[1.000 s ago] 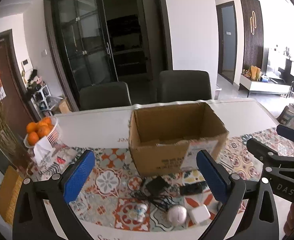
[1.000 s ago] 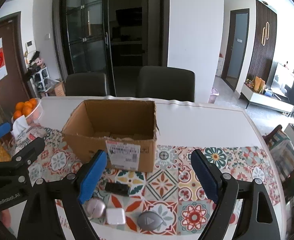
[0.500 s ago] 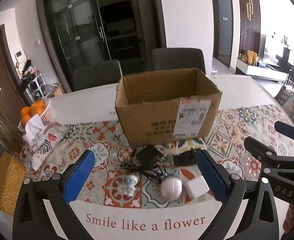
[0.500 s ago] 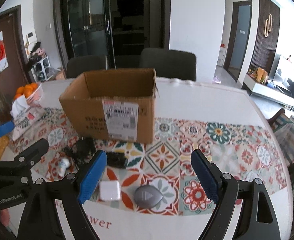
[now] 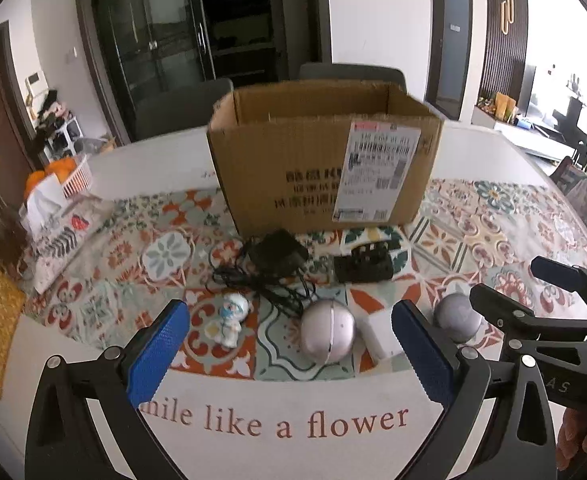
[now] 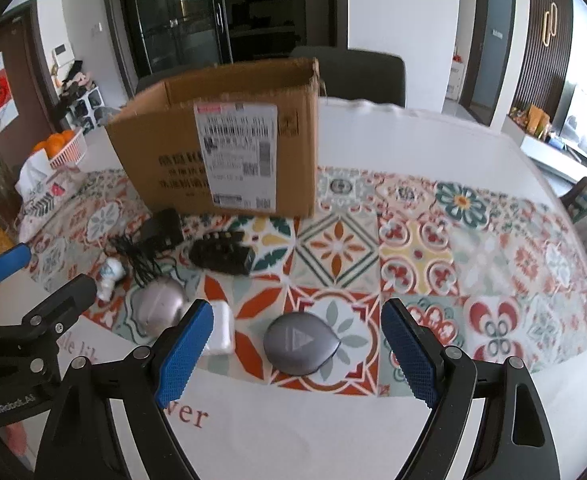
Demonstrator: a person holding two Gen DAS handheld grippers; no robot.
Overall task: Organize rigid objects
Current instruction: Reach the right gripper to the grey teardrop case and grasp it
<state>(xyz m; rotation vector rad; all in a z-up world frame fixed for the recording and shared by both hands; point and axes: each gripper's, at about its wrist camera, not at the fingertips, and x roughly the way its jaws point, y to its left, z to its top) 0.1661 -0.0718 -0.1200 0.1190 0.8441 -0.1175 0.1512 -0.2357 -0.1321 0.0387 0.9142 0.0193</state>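
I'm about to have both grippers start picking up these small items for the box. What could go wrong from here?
1. The black adapter trails a loose tangled cord that runs right up to the silver ball; lifting either could drag the other or the small figurine.
2. The ball is round and may roll off the mat if nudged.
3. The open left gripper and right gripper hang close together, so they might collide near the white cube.

Oranges in basket (image 5: 78,174) far left w/ tissue pack (image 5: 59,232) beside, two chairs (image 6: 367,74) behind table.
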